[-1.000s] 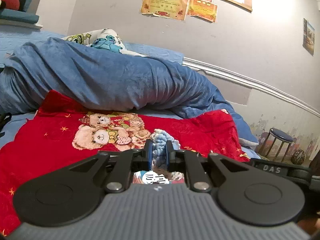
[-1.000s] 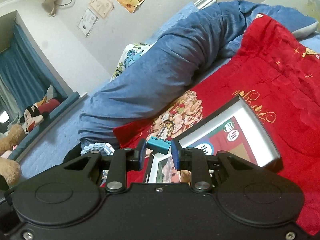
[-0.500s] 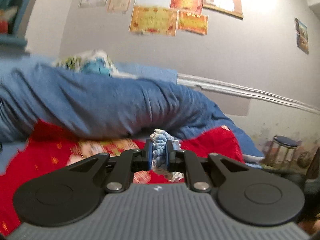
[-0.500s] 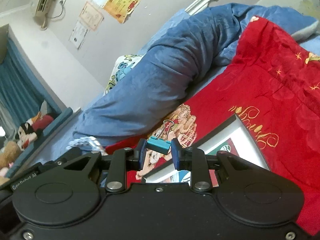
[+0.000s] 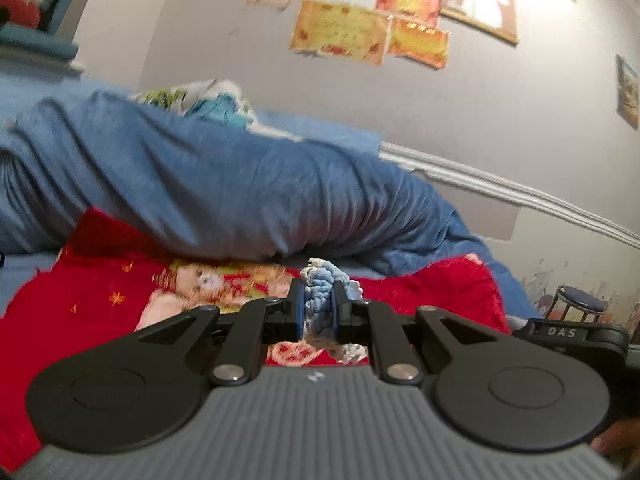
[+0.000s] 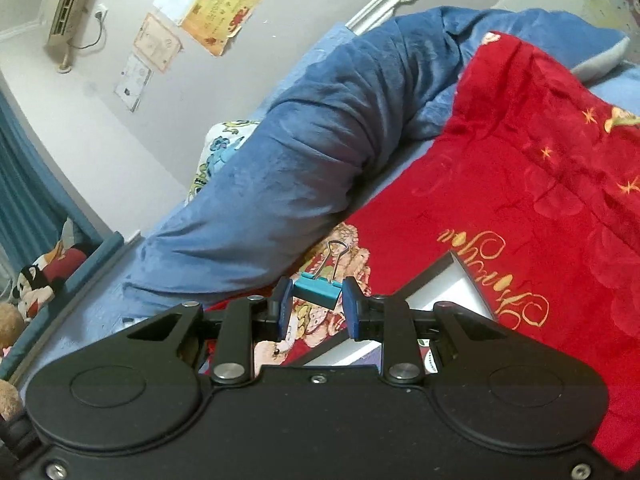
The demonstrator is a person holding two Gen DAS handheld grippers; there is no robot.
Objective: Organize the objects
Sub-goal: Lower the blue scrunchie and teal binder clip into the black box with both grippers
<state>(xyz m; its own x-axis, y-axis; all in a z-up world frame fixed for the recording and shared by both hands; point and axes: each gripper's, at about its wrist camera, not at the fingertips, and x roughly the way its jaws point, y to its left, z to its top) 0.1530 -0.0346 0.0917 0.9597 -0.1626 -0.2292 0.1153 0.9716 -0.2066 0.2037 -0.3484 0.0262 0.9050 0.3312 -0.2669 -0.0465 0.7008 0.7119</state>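
Nearest to me, my left gripper was clenched on a bundle of blue and white knitted yarn, which bulged above the blue pads and hung down between them, its lower fringe showing just over the gripper body. My right gripper pinched a teal binder clip by its two ends, the clip lying crosswise in the gap with its wire handle standing up and tilted away from me.

Just under the right gripper lay a flat box with a dark frame and white border, mostly hidden by the fingers and the black body; only its far corner and a strip of its near edge showed. It rested on the red blanket, which carried gold script and a teddy bear print.

In the left wrist view the same red blanket spread below the yarn, somewhat blurred. The other gripper's black casing sat at the right edge beside mine.

Beyond the red blanket, a rolled blue quilt lay across the bed, with a patterned pillow behind it. Farther off stood a small stool by the wall, certificates pinned above, and plush toys on a ledge at the left.
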